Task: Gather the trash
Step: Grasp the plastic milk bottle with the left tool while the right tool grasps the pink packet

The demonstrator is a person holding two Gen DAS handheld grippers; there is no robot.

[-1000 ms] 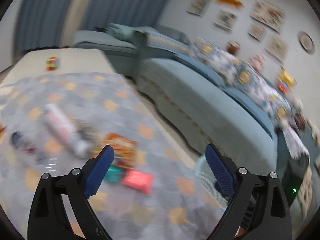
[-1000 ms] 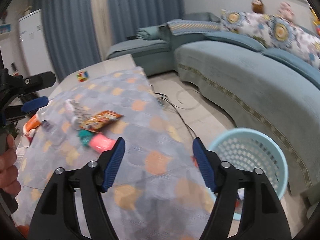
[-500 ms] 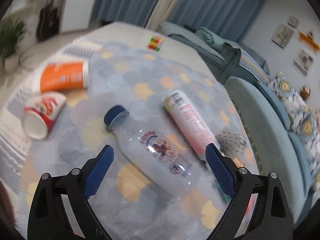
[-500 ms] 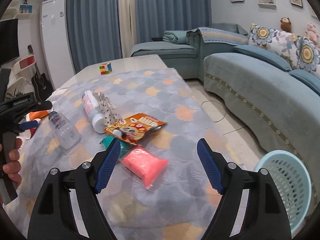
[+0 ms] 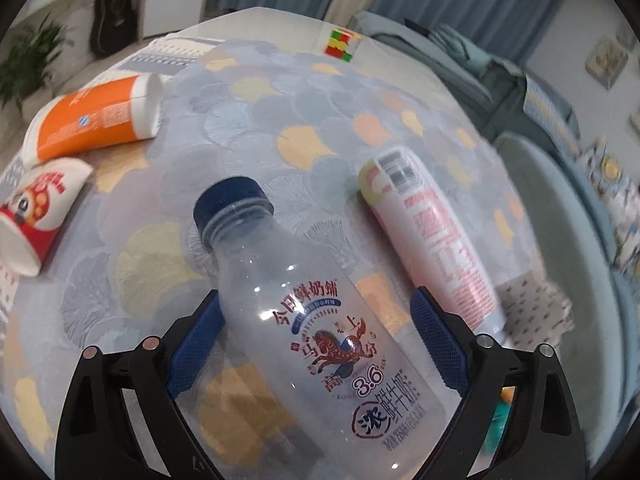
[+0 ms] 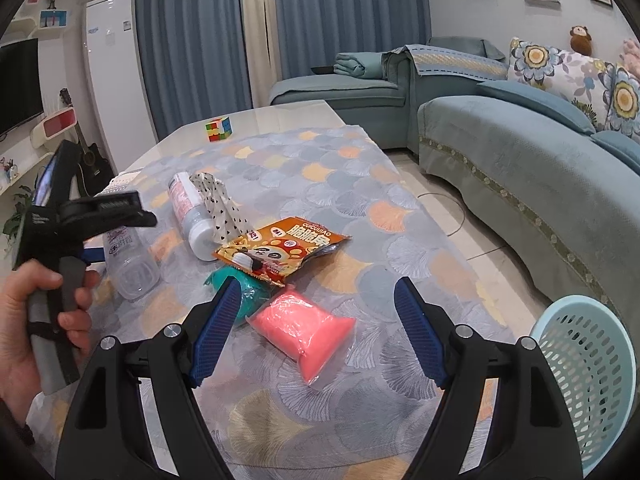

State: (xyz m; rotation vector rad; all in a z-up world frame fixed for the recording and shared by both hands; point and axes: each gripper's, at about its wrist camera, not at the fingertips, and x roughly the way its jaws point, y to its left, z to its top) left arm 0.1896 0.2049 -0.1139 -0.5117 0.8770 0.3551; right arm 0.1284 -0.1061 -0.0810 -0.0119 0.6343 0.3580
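**Left tool astride the clear bottle**

While the clear bottle (image 5: 320, 320) lies on its side on the tabletop (image 6: 360, 168), cap pointing away, the left tool (image 5: 316, 340) sits open around its body; whether the pads touch it I cannot tell. Just beside it lies a pink bottle (image 5: 436, 240), and farther left an orange cup (image 5: 96, 120) and a red cup (image 5: 36, 208), both tipped over. The right tool (image 6: 316, 328) hangs open over a pink pouch (image 6: 308, 332), gripping nothing. Near that lie a teal wrapper (image 6: 248, 292) and an orange snack bag (image 6: 280, 248). A blue basket (image 6: 592, 368) stands on the floor beside the tabletop.
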